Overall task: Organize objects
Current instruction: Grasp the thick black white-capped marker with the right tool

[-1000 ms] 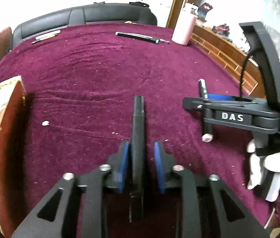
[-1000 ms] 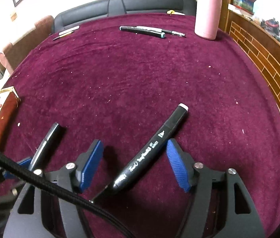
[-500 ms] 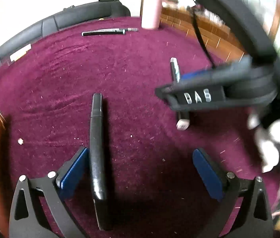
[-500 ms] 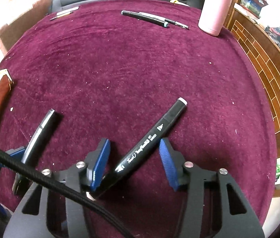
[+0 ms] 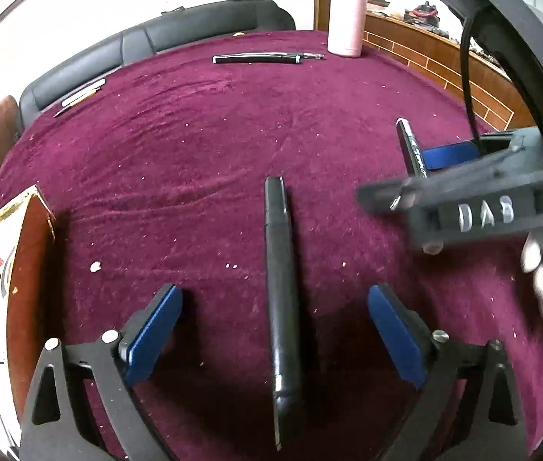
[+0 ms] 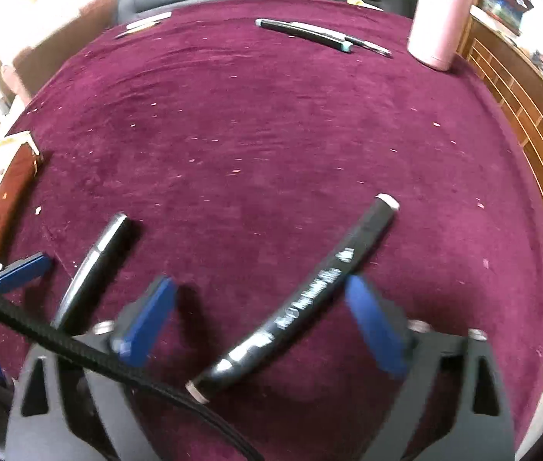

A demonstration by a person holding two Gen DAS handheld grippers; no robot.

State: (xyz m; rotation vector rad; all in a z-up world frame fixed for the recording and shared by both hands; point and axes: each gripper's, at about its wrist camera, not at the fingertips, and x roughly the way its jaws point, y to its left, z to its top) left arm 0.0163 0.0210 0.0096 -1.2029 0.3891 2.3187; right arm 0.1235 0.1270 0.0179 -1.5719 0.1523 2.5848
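We find two writing instruments on the maroon cloth [image 5: 202,146], one under each tool. The black pen [image 5: 281,280] lies flat between the blue pads of the left gripper [image 5: 275,330]; the jaws stand wide apart, having just been opening, and neither pad touches the barrel. The black marker [image 6: 302,296] lies between the pads of the right gripper [image 6: 259,322], whose jaws have likewise just been opening; they are spread and clear of the barrel, though blur leaves the margin at the right pad uncertain.

We judge both items light, rigid and smooth-walled, so liable to roll or slip on the pile if nudged off centre. We would take each at mid-barrel, pads square across the width, with moderate pressure; neither looks fragile.

In the left wrist view the pen's long axis runs almost straight away from the camera, narrow end nearest, blunt end toward the far table edge. In the right wrist view the marker's axis runs diagonally, one white-tipped end low and left near the gripper body, the other up and right. The two lie near each other but apart.

At the far edge we note further pens [image 5: 258,58] and a pink bottle [image 5: 346,19], well apart from both.
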